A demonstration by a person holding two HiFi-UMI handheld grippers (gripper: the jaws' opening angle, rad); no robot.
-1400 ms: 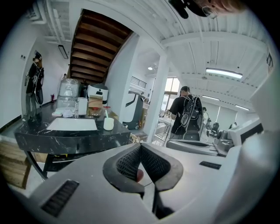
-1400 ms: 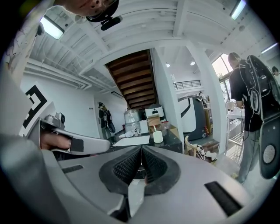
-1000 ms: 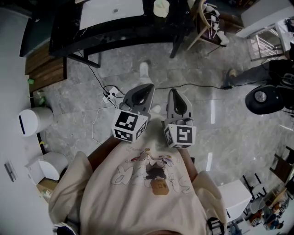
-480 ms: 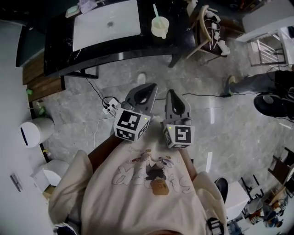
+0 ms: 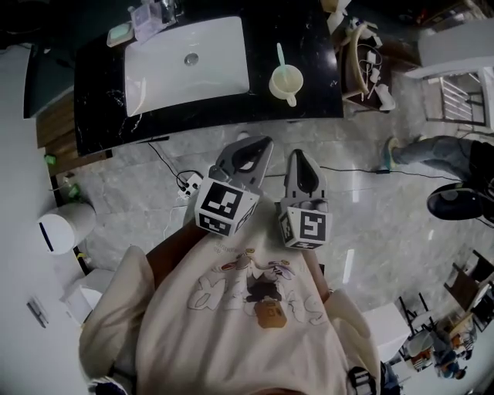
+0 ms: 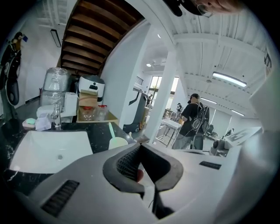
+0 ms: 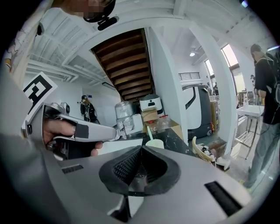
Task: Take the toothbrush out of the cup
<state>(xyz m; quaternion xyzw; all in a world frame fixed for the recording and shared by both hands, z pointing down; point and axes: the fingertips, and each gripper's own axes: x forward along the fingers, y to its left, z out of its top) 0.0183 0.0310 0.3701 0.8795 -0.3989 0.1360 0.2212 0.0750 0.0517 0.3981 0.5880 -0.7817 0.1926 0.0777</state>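
Observation:
A pale cream cup stands on the black counter, to the right of the sink, with a light green toothbrush leaning up out of it. My left gripper and right gripper are held side by side over the floor, short of the counter's front edge; both are shut and hold nothing. The cup and toothbrush show just past the shut left gripper. In the right gripper view the cup stands just beyond the shut right gripper.
A white sink basin is set into the counter, with a faucet and small items behind it. A power strip with cables lies on the marble floor. White bins stand at left. A person's legs are at right.
The counter, sink and cup have come lower and closer in the head view over the second. Both grippers stay shut, side by side, now nearer the counter's front edge.

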